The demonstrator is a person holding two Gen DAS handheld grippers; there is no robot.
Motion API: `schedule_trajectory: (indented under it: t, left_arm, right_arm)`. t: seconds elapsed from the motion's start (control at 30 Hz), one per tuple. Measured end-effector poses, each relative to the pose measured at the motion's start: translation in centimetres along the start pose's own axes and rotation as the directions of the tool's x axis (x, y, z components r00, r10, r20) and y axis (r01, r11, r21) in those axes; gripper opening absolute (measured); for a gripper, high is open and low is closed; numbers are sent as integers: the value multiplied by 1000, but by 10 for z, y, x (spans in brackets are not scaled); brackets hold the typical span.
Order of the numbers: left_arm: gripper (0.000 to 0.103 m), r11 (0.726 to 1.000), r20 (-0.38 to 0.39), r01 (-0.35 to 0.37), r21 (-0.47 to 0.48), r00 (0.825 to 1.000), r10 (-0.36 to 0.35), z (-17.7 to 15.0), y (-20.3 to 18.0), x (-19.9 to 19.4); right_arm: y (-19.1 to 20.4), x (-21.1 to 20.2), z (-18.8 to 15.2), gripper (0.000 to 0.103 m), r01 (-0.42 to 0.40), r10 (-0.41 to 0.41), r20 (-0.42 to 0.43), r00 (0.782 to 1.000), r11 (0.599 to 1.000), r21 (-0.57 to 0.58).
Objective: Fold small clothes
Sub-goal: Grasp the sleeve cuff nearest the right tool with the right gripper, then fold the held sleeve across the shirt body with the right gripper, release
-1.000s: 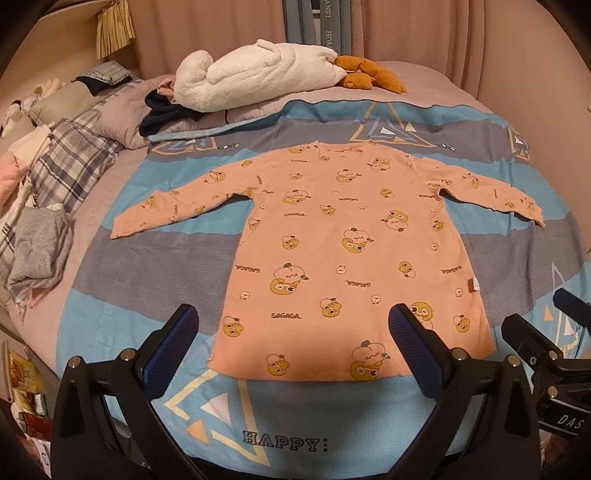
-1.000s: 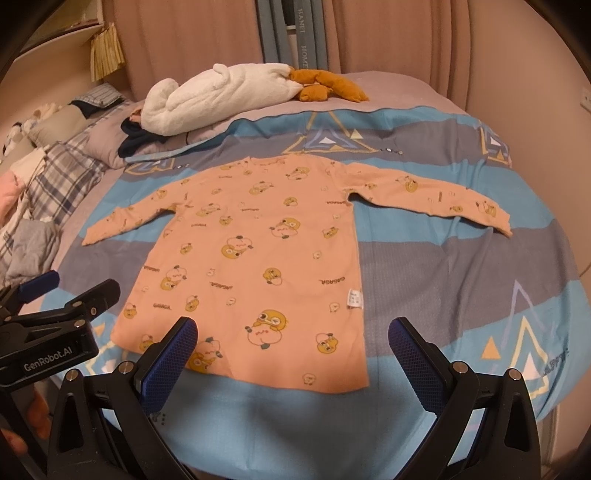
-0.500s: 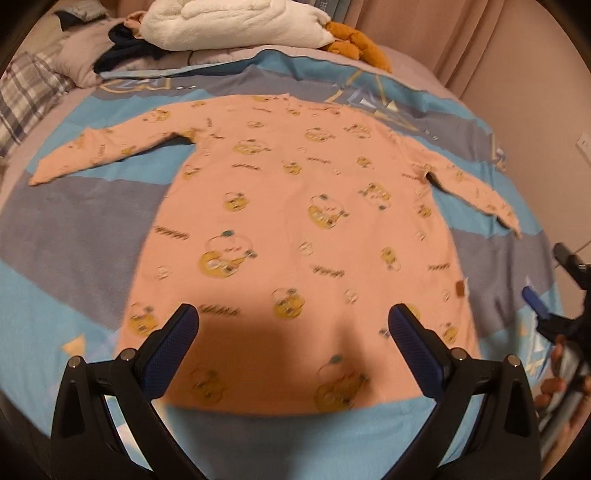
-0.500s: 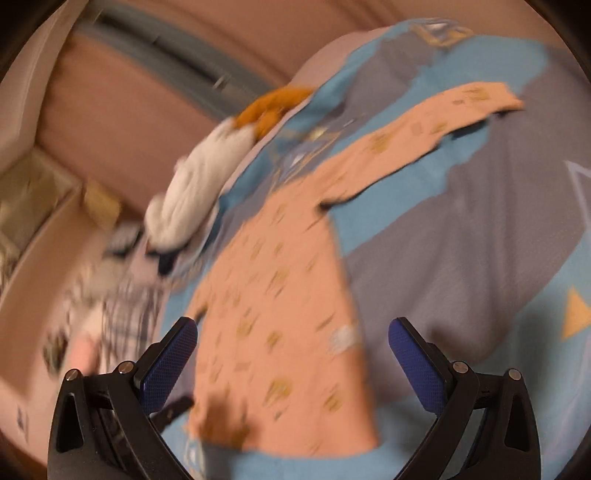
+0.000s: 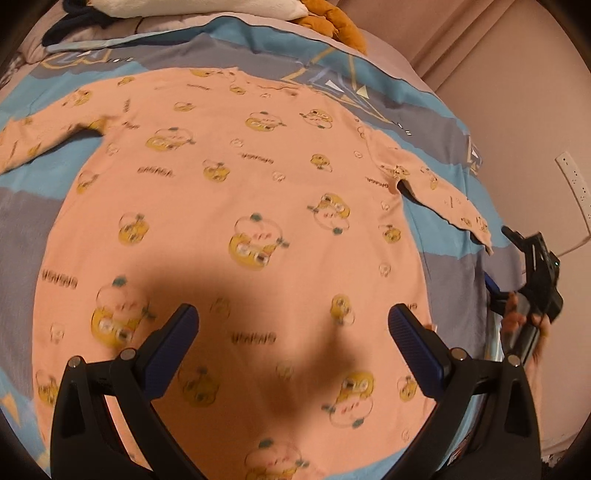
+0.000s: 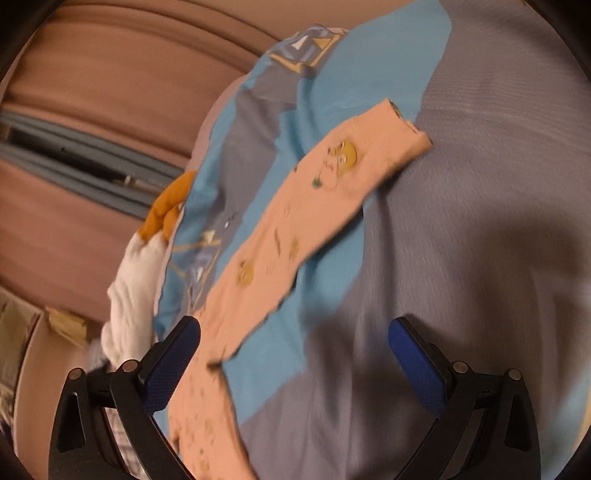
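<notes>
Both tongs, jaws wide and empty, have swung in from above: left tongs [image 5: 291, 332] over the peach shirt's [image 5: 236, 206] body, right tongs [image 6: 293, 343] toward its right sleeve [image 6: 306, 206], likely the first fold.

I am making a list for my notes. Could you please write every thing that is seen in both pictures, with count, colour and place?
Shirt: one, peach with yellow cartoon prints, spread flat on the bed, sleeves out.
Bedspread: one, blue and grey, under the shirt.
White plush: one, at the head of the bed.
Orange plush: one, beside the white one.
Curtains: pinkish, behind the bed.
Wall socket: one, white, right wall.
Left tongs: open, above the shirt body.
Right tongs: open, near the right sleeve.
</notes>
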State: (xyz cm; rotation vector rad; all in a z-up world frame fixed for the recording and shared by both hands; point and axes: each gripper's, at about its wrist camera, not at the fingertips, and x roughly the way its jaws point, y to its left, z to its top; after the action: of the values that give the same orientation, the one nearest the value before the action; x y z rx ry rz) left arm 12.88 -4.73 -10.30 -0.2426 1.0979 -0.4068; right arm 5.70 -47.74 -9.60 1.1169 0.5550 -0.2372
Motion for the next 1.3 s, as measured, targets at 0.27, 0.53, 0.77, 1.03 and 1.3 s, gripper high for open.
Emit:
schedule_trajectory:
  t: [0.27, 0.53, 0.77, 1.03, 1.3]
  left_arm:
    - [103, 1000, 37, -2, 5, 999, 2, 26, -3, 3]
    - [103, 1000, 60, -16, -20, 998, 17, 37, 7, 1]
    - [103, 997, 96, -49, -55, 994, 54, 38, 27, -14]
    - [103, 989, 151, -49, -137, 986, 69, 35, 69, -46]
    - [103, 970, 190, -82, -228, 974, 127, 27, 129, -78]
  right_arm:
    - [-16, 21, 48, 74, -36, 29, 98, 995, 997, 70]
    - [-34, 25, 75, 17, 5, -20, 138, 990, 994, 106]
    - [38, 23, 76, 7, 75, -58, 123, 991, 988, -138]
    - [230, 42, 19, 7, 33, -9, 46, 999, 832, -554]
    - [357, 96, -113, 6, -34, 3, -40, 999, 575, -817]
